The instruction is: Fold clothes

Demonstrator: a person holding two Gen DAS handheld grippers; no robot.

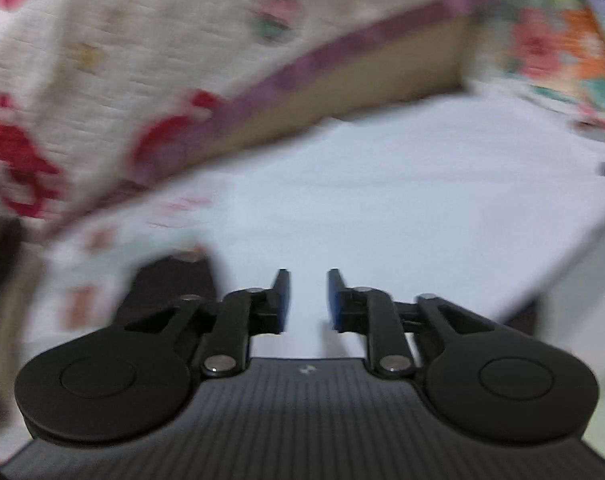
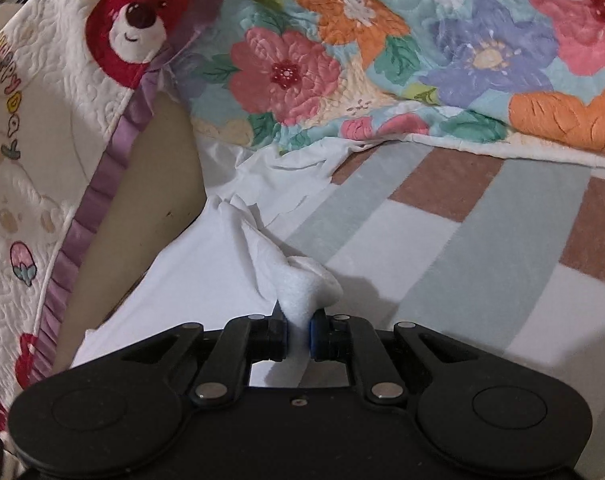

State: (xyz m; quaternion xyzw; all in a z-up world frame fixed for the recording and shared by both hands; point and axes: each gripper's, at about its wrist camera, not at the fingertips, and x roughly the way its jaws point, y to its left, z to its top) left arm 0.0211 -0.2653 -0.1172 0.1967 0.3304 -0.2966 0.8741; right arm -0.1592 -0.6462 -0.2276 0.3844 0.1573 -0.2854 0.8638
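Observation:
A white garment (image 2: 206,264) lies spread on the bed, and in the left wrist view the same white cloth (image 1: 382,200) fills the middle of the picture. My right gripper (image 2: 298,334) is shut on a bunched fold of the white garment, which bulges up in a wad just past the blue pads. My left gripper (image 1: 306,300) hovers over the white cloth with its jaws a little apart and nothing between them. The left wrist view is blurred.
A striped blanket (image 2: 462,232) in grey, brown and white covers the bed to the right. A floral quilt (image 2: 382,60) lies behind it. A cream quilt with red bears and a purple frill (image 2: 42,140) hangs at the left, seen too as a cream quilt (image 1: 102,60).

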